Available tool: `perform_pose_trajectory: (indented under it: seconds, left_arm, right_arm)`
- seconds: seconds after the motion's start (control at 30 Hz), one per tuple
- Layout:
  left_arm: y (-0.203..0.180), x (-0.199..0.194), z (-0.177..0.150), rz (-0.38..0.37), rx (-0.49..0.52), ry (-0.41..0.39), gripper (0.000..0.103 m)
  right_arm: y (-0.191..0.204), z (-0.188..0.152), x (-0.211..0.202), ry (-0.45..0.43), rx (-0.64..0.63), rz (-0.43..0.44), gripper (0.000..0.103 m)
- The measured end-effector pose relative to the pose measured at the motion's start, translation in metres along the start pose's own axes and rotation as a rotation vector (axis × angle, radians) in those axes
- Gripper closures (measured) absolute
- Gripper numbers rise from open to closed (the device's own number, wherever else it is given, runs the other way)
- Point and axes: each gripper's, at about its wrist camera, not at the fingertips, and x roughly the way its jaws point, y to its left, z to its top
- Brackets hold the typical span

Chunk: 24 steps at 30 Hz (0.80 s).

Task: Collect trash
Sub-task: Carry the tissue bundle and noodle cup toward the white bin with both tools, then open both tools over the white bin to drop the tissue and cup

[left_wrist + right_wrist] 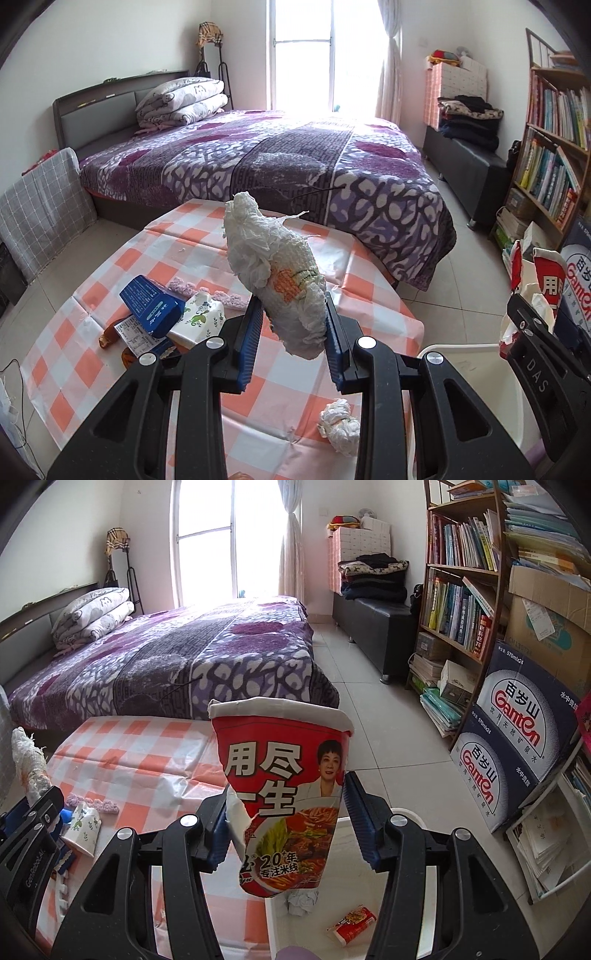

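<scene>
My left gripper (pixel 291 308) is shut on a long wad of crumpled white paper towel (pixel 266 254) with an orange print, held above the checked table (pixel 110 280). My right gripper (pixel 286 794) is shut on a crushed, torn red instant-noodle cup (pixel 280 775); both pads press its sides. The cup hangs over a white bin (pixel 406 814) that holds a crumpled paper (pixel 303 901) and a red packet (pixel 352 923). On the table lie a blue packet (pixel 155 310), a floral tissue pack (pixel 201 321) and a small paper ball (pixel 340 424).
The bin (pixel 461 354) stands at the table's right edge. A purple bed (pixel 295 162) lies beyond the table. To the right are a bookshelf (pixel 461 590), stacked water cartons (pixel 517 738) and a dark bench (pixel 373 624); tiled floor (pixel 373 716) runs between them and the bed.
</scene>
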Motion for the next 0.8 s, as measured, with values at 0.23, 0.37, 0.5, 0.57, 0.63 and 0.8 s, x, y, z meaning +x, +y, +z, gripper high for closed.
perform_pose_trajectory:
  seconds: [0.23, 0.37, 0.5, 0.57, 0.63, 0.8]
  left_arm:
    - [-0.036, -0.001, -0.005, -0.056, 0.049, 0.004, 0.071]
    - [-0.059, -0.002, -0.008, -0.091, 0.085, 0.011, 0.071]
    - [-0.081, -0.002, -0.016, -0.124, 0.124, 0.025, 0.071]
    - [-0.091, -0.002, -0.020, -0.140, 0.142, 0.032, 0.071]
    - [-0.101, -0.003, -0.024, -0.154, 0.162, 0.037, 0.071]
    - [-0.125, -0.004, -0.032, -0.182, 0.201, 0.051, 0.071]
  right_arm:
    - [-0.043, 0.001, 0.005, 0.025, 0.064, -0.065, 0.050]
    - [-0.069, 0.003, 0.006, 0.039, 0.102, -0.100, 0.049]
    - [-0.096, 0.004, 0.007, 0.054, 0.153, -0.149, 0.040]
    - [-0.111, 0.003, 0.007, 0.055, 0.195, -0.172, 0.027]
    - [-0.126, 0.003, 0.006, 0.060, 0.234, -0.185, 0.025]
    - [-0.159, 0.002, 0.006, 0.073, 0.316, -0.210, 0.021]
